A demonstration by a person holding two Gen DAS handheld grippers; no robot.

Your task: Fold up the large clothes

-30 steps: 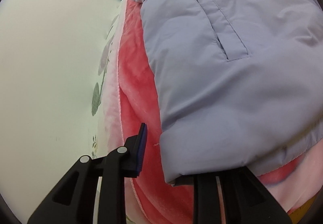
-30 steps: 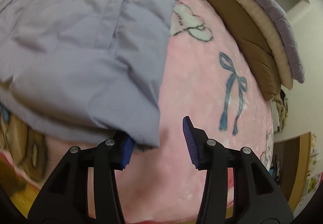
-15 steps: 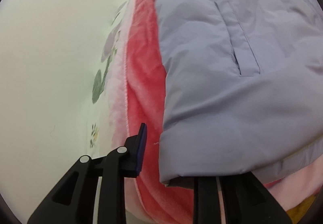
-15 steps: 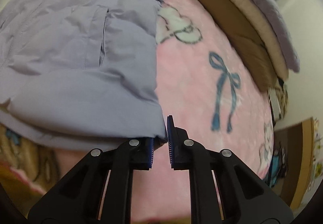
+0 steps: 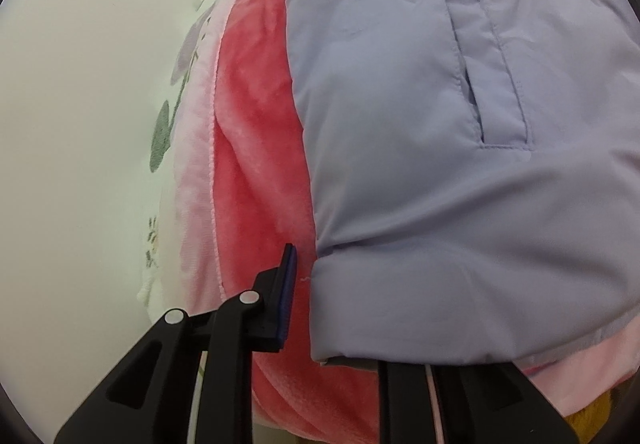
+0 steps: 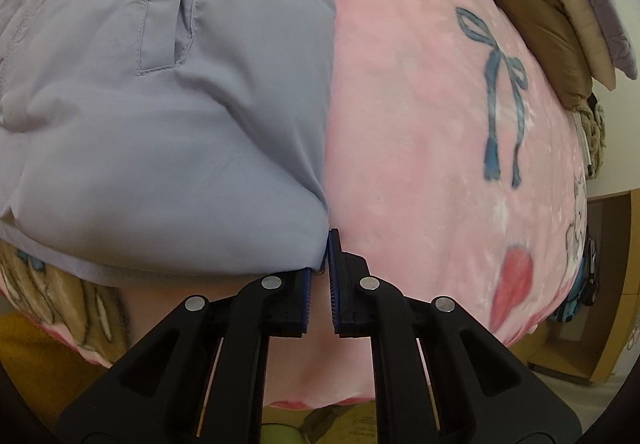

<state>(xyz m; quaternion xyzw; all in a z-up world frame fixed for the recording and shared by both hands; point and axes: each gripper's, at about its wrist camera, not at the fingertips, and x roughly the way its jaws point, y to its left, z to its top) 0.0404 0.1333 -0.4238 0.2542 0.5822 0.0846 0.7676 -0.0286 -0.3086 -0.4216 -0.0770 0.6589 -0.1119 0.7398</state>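
Note:
A lavender puffer jacket (image 5: 460, 163) lies on a pink blanket on a bed; it also shows in the right wrist view (image 6: 168, 115). My left gripper (image 5: 332, 308) is open at the jacket's bottom left corner; its left finger (image 5: 280, 300) is beside the hem and the right finger is hidden under the fabric. My right gripper (image 6: 320, 276) is shut on the jacket's bottom right corner, pinching the hem between its blue pads.
The pink blanket (image 6: 420, 123) with a blue bow print covers the bed. A red blanket band (image 5: 256, 147) runs along the bed's left edge beside a white wall (image 5: 80, 123). Folded brown and purple bedding (image 6: 560, 3) is stacked at the far right.
My right gripper closed from wide open onto the jacket's right hem corner. Both views moved closer over the jacket. The left gripper stayed open at the left corner.

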